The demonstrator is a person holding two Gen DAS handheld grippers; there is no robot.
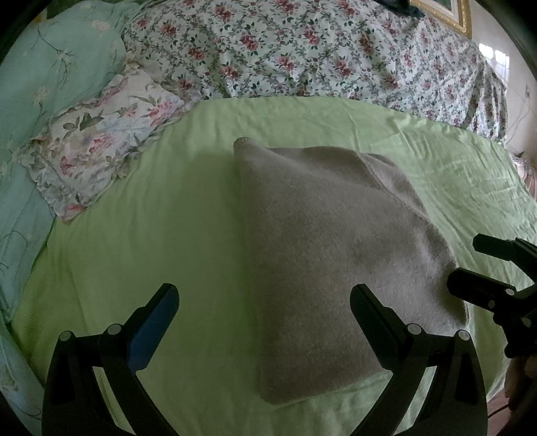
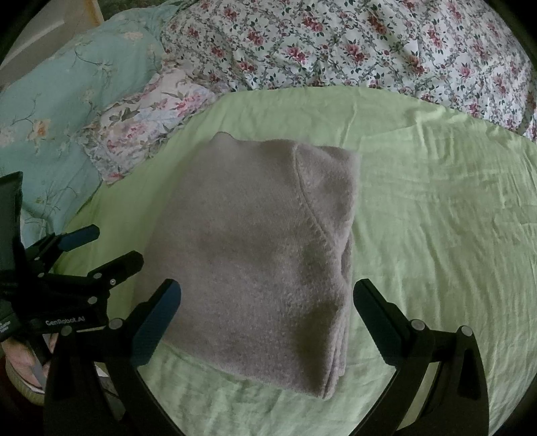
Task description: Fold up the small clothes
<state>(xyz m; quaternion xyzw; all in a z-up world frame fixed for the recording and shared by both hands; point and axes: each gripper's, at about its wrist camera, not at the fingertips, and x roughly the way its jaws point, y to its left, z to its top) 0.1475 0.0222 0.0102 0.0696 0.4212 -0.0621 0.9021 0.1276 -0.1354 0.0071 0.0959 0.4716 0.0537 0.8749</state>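
Note:
A grey fleece garment [image 1: 335, 255] lies folded into a thick rectangle on the light green sheet [image 1: 167, 234]. My left gripper [image 1: 265, 298] hovers open over its near left edge, nothing between the fingers. In the right wrist view the same folded garment [image 2: 255, 261] fills the middle, with a stitched seam curving down its right side. My right gripper [image 2: 268, 295] is open above its near edge and holds nothing. The left gripper [image 2: 107, 248] shows at the left there, open beside the garment; the right gripper [image 1: 466, 265] shows at the right edge of the left wrist view, also open.
A floral quilt [image 1: 319, 57] is bunched along the far side of the bed. A floral pillow [image 1: 100, 144] and a teal pillow [image 1: 57, 73] lie at the far left. A gilt picture frame [image 1: 446, 13] hangs beyond. The person's hand [image 2: 23, 362] shows at lower left.

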